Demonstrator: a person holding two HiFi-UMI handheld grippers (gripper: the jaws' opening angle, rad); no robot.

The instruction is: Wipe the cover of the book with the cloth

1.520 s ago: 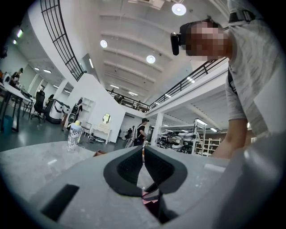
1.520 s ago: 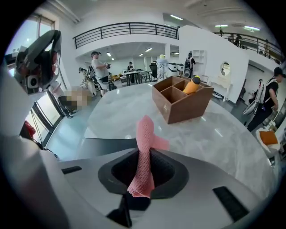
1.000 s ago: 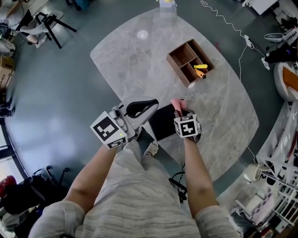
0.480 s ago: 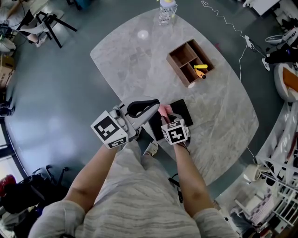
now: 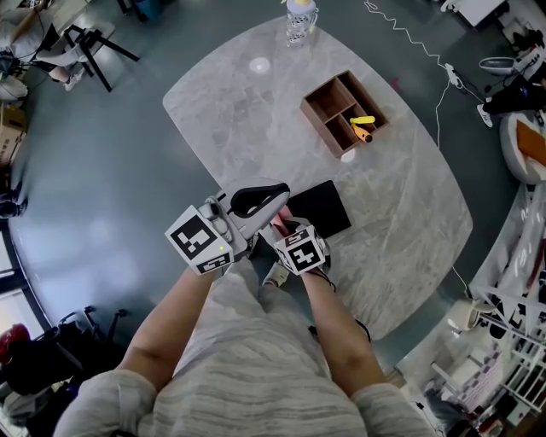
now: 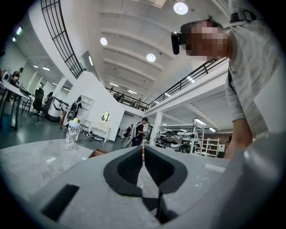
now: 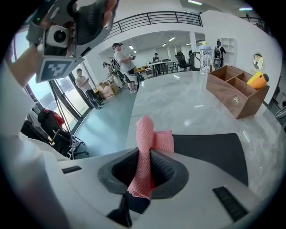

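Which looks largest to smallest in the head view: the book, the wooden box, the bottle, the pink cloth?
1. wooden box
2. book, partly covered, so possibly equal to the box
3. bottle
4. pink cloth, mostly hidden

In the head view, the bare left forearm [image 5: 166,320] and bare right forearm [image 5: 339,333] reach up from the lower frame and meet at centre. The grey left gripper [image 5: 278,195] has its jaws pressed together with nothing between them. Just right of it, the grey right gripper [image 5: 283,226] pinches a pink mesh cloth [image 7: 144,134].
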